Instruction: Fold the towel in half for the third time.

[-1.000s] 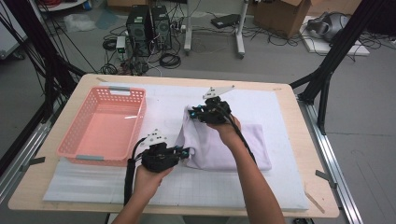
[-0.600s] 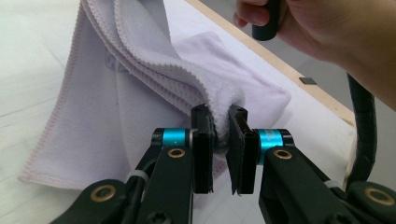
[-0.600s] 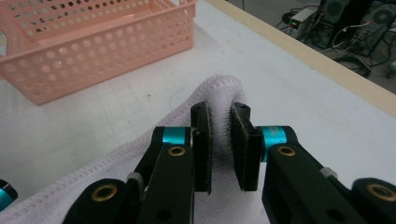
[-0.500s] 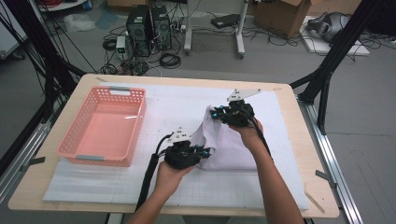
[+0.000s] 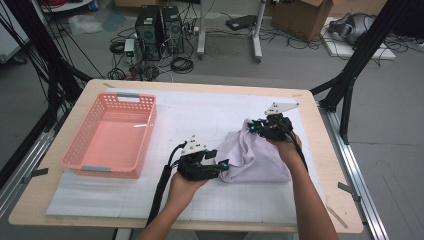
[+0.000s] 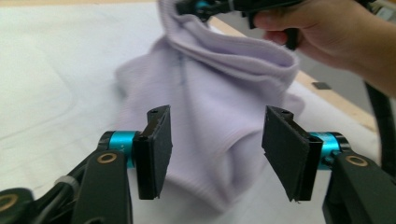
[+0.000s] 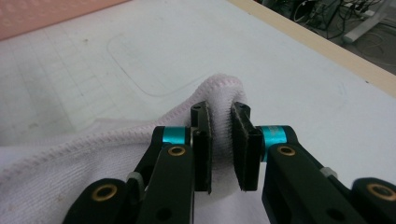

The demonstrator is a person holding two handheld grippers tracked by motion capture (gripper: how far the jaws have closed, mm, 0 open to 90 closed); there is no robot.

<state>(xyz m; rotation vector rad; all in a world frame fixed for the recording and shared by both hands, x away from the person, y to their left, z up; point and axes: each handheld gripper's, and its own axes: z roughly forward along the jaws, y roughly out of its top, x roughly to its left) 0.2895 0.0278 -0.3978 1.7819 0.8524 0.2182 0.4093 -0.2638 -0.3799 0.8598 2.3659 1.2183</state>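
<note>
The lavender towel (image 5: 255,157) lies bunched on the table's white mat (image 5: 200,115), right of the pink basket (image 5: 110,135). The right tool (image 5: 257,126) pinches its far hem; the left tool (image 6: 215,151) has just been opening, its jaws wide with the cloth loose between them. Best to keep the right pinch firm and regrip low. The right gripper view shows the stitched hem (image 7: 205,86) clamped, hidden from above.

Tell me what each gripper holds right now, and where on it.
The right gripper pinches the towel by its stitched edge. The left gripper, jaws just opened, holds nothing.
</note>
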